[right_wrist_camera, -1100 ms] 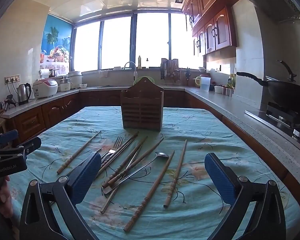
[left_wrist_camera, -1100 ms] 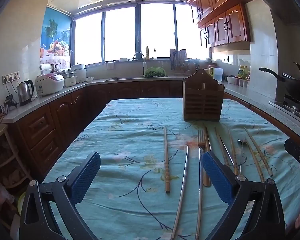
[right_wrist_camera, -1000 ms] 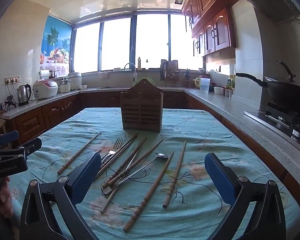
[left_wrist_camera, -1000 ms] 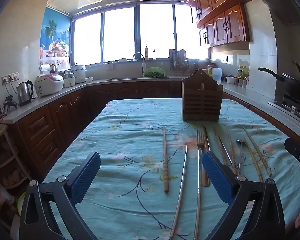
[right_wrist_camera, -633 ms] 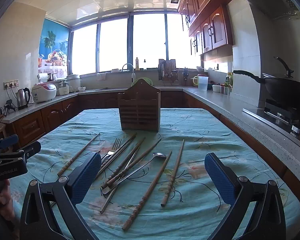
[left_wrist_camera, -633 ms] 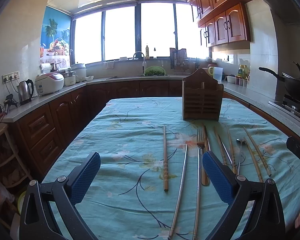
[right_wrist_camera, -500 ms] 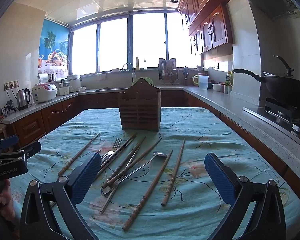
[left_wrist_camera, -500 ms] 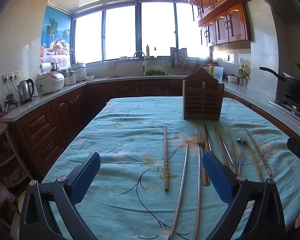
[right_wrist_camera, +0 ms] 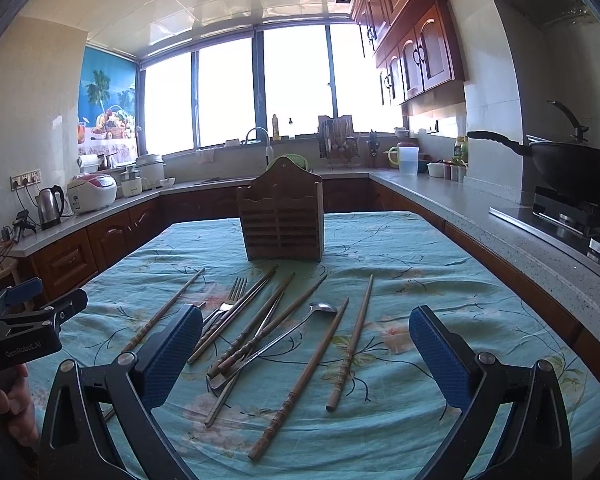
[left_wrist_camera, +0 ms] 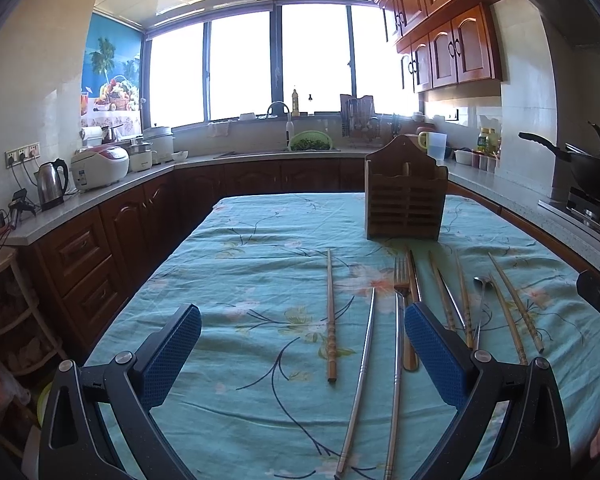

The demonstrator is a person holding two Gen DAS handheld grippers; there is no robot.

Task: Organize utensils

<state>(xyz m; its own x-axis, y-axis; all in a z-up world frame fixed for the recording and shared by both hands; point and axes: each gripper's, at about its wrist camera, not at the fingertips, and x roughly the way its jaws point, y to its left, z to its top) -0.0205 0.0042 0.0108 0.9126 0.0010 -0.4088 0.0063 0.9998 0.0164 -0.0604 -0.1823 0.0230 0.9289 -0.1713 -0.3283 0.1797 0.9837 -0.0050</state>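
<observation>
A slatted wooden utensil holder (left_wrist_camera: pixel 405 205) (right_wrist_camera: pixel 281 220) stands upright near the table's middle. In front of it lie several wooden chopsticks (left_wrist_camera: pixel 331 315) (right_wrist_camera: pixel 350 340), metal chopsticks (left_wrist_camera: pixel 362 364), a fork (left_wrist_camera: pixel 397 320) (right_wrist_camera: pixel 228 305) and a spoon (right_wrist_camera: pixel 290 330). My left gripper (left_wrist_camera: pixel 302 354) is open and empty above the near table edge, with the lone wooden chopstick and metal chopsticks between its fingers. My right gripper (right_wrist_camera: pixel 306 350) is open and empty, hovering over the utensil pile. The left gripper body (right_wrist_camera: pixel 24 332) shows at the right view's left edge.
The table wears a teal floral cloth (left_wrist_camera: pixel 260 280). Counters ring the room with a kettle (left_wrist_camera: pixel 51 184), a rice cooker (left_wrist_camera: pixel 99 166), a sink tap (left_wrist_camera: pixel 278 110) and a wok on the stove (right_wrist_camera: pixel 572 170) at right. A small shelf (left_wrist_camera: pixel 4 312) stands at left.
Both grippers stay open and empty. The views shift only slightly; the right gripper has edged a little toward the utensils. Nothing on the table has moved.
</observation>
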